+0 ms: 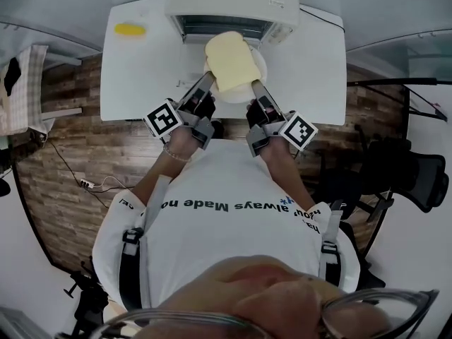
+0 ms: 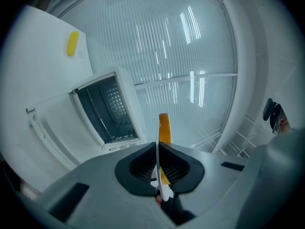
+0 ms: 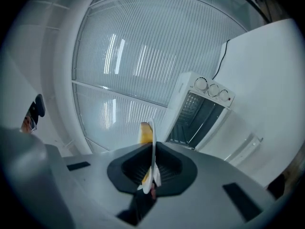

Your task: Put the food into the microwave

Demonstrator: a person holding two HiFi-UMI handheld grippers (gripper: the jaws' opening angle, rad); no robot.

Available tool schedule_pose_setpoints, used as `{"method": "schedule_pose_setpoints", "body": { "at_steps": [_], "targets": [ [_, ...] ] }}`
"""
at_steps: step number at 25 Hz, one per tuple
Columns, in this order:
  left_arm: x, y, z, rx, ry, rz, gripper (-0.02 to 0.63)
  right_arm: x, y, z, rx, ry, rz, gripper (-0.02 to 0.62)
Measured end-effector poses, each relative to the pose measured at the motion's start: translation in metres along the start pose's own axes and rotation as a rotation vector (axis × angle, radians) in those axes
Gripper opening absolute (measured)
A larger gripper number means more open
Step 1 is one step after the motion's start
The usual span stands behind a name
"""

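A pale yellow slice of bread point(image 1: 230, 61) lies on a white plate point(image 1: 258, 68), held just above the white table point(image 1: 311, 69) in front of the microwave point(image 1: 233, 6), whose door is open. My left gripper point(image 1: 206, 82) is shut on the plate's left rim and my right gripper point(image 1: 256, 87) on its right rim. In the left gripper view the plate point(image 2: 157, 166) stands edge-on between the jaws, the bread point(image 2: 164, 130) behind it, the dark microwave opening point(image 2: 107, 111) up to the left. In the right gripper view the plate point(image 3: 152, 147) and bread point(image 3: 145, 132) sit in the jaws, the microwave point(image 3: 198, 116) to the right.
A small yellow object point(image 1: 130, 29) lies at the table's back left. The open door point(image 2: 57, 128) hangs out in front of the microwave opening. A black cable point(image 1: 321, 16) runs behind the microwave's right side. An office chair point(image 1: 417, 175) stands on the floor to the right.
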State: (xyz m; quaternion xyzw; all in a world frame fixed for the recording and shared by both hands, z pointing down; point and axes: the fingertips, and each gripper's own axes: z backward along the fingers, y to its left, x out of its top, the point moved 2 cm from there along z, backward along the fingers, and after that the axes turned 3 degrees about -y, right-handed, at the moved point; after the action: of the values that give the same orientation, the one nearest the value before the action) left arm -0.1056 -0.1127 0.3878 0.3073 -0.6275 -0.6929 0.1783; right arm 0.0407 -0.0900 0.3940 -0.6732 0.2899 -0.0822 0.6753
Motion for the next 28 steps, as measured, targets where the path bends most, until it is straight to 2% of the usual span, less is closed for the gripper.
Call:
{"method": "schedule_pose_setpoints", "body": {
  "at_steps": [5,11,17,28],
  "targets": [
    [0.038,0.01,-0.017,0.003,0.011,-0.015,0.018,0.006,0.004,-0.042,-0.004,-0.006,0.0,0.021],
    [0.064,0.022,-0.034,0.01,0.027,-0.014,0.018,0.009,-0.002,-0.072,-0.024,-0.008,-0.005,0.021],
    [0.069,0.025,-0.039,0.006,0.022,0.02,0.018,0.01,-0.004,-0.08,-0.033,-0.011,-0.012,0.021],
    [0.049,0.027,-0.051,0.037,0.01,-0.004,0.018,0.029,-0.018,-0.068,-0.033,0.004,-0.033,0.021]
  ]
}}
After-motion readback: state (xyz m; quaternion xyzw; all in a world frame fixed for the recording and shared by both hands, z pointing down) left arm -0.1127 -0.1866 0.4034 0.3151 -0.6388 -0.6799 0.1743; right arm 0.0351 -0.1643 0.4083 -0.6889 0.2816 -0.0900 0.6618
